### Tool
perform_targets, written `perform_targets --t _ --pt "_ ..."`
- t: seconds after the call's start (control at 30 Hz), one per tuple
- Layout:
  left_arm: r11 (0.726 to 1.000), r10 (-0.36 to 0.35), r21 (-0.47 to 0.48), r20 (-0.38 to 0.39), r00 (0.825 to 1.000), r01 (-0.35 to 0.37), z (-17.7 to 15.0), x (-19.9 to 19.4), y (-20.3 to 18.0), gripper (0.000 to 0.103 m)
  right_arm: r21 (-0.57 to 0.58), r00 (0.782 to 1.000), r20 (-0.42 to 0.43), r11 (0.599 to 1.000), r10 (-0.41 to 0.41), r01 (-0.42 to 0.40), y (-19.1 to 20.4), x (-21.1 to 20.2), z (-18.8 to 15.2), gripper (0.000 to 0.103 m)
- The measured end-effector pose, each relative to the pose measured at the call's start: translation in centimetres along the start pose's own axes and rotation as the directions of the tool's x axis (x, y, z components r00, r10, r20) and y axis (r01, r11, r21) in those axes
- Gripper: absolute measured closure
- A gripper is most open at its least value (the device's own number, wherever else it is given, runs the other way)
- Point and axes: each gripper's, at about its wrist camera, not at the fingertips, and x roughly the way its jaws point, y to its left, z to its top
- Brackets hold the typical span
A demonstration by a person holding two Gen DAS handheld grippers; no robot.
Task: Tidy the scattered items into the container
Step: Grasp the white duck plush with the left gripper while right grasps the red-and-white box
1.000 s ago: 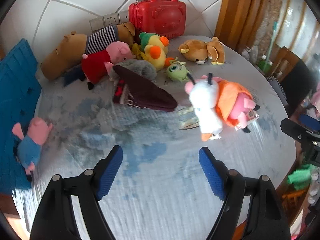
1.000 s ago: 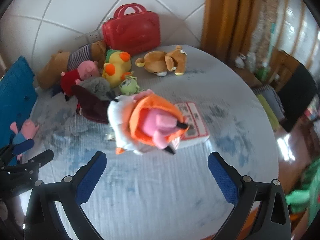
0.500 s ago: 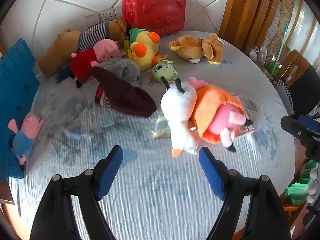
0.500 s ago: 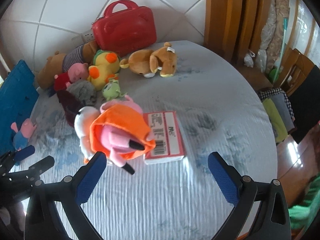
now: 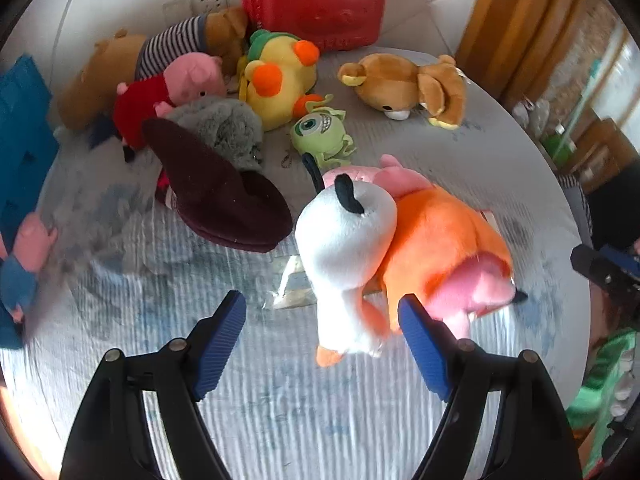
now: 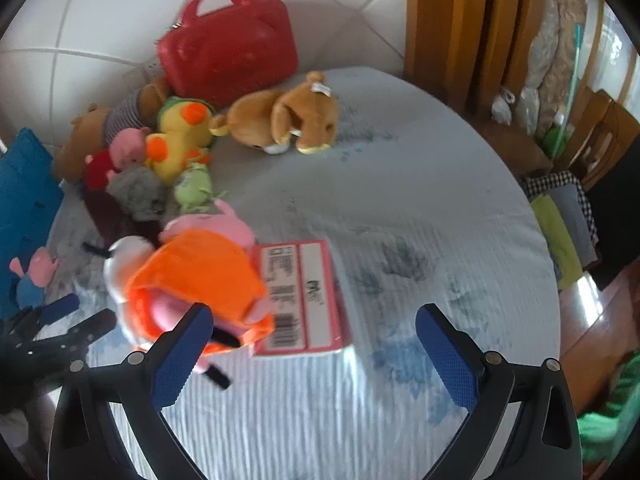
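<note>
Bright daylight from the right — motion-blurred, edges fisheye-warped.

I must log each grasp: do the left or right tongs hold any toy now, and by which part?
Nothing is held. The left tongs are open, nearing the white and orange plush. The right tongs are open above the red-edged box.

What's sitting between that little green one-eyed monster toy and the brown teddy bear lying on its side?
Nothing: in the left wrist view only bare pale tablecloth separates the green one-eyed monster toy from the brown teddy bear.
</note>
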Motion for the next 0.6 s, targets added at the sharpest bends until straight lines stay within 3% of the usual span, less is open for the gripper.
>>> perform_targets --t 0.27,0.53,0.6 --pt "0.997 0.042 -0.062 -0.012 0.999 -0.043 0.9 2.4 0.0 0.025 -0.054 0.998 -0.051 0.998 0.028 -0.031 -0.5 3.3 1.8 0.0" --pt "0.998 0.048 -0.048 -0.032 0.998 -0.049 2.0 4.9 -0.3 0.026 -0.091 0.994 -0.102 0.994 0.051 -0.06 0.0 6.3 2.9 0.0" --pt "0.998 0.036 -0.041 -0.04 0.999 -0.037 2.2 5.4 -0.5 0.046 -0.09 0.992 -0.119 0.994 0.049 -0.06 0.0 7.1 3.0 0.0"
